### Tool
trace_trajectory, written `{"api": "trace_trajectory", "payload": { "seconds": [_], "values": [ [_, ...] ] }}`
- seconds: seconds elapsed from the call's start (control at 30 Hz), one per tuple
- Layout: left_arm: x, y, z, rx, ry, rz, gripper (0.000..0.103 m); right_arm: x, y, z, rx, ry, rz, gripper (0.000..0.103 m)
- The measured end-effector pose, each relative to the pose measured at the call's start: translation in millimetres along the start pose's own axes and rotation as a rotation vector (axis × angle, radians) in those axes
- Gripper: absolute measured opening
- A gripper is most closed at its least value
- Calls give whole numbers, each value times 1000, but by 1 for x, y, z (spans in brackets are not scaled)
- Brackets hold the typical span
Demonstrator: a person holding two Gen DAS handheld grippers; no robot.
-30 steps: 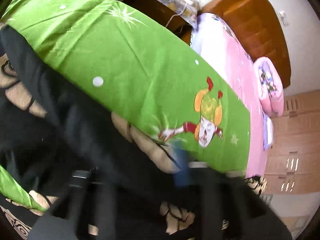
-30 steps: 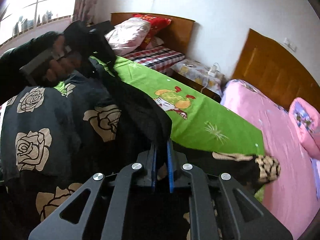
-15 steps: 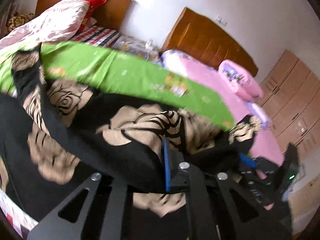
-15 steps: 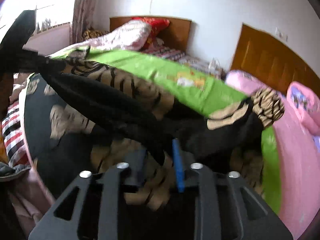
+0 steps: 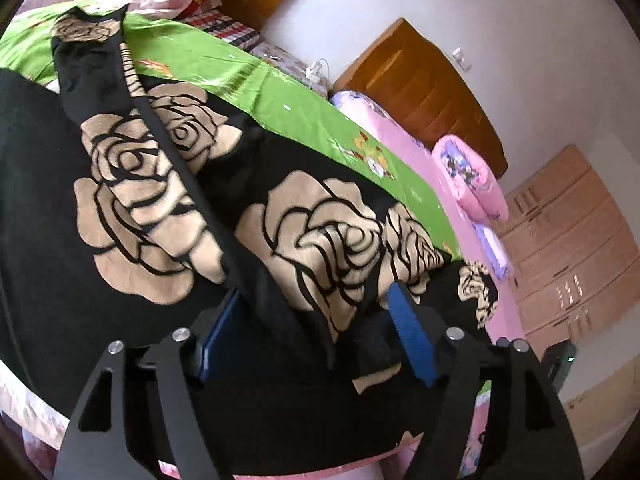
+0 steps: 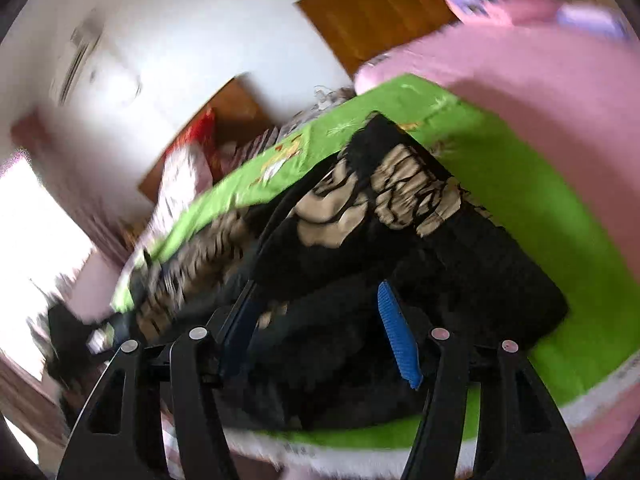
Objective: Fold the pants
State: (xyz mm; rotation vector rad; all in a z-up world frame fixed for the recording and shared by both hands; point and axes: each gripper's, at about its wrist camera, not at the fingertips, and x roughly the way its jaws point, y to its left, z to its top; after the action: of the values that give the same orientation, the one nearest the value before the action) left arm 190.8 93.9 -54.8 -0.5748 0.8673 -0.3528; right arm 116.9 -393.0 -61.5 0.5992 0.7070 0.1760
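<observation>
The pants (image 5: 132, 184), black with beige roses, are spread over the green sheet (image 5: 280, 100) of the bed. Beyond it a pink bed (image 5: 404, 148), a wooden headboard (image 5: 424, 92) and a wardrobe (image 5: 580, 232) are seen from the left wrist; only the blurred, tilted right wrist view shows a bright window (image 6: 36, 232). The left gripper (image 5: 316, 328) is opening, a black fold lying between its fingers, unpressed. The right gripper (image 6: 316, 320) is opening over dark cloth. A second ago both were clamped on fabric held up.

Bright daylight, fisheye-warped edges, right view heavily motion-blurred
</observation>
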Motion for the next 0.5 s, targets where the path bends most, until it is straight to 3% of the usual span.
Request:
{"api": "trace_trajectory", "payload": {
  "seconds": [0.07, 0.17, 0.27, 0.4, 0.5],
  "values": [
    [-2, 3, 2, -6, -4, 12, 73, 12, -6, 13, 44, -12, -69, 58],
    [-4, 9, 9, -16, -6, 15, 74, 24, -14, 33, 122, -39, -52, 58],
    [-7, 15, 17, -16, -11, 25, 79, 25, -25, 52, 151, -67, -97, 59],
    [-2, 24, 25, -23, 12, 29, 80, 43, -27, 58, 111, 24, -105, 61],
    [4, 30, 29, -47, 36, 22, 80, 48, -22, 54, 45, 49, -155, 42]
  ]
}}
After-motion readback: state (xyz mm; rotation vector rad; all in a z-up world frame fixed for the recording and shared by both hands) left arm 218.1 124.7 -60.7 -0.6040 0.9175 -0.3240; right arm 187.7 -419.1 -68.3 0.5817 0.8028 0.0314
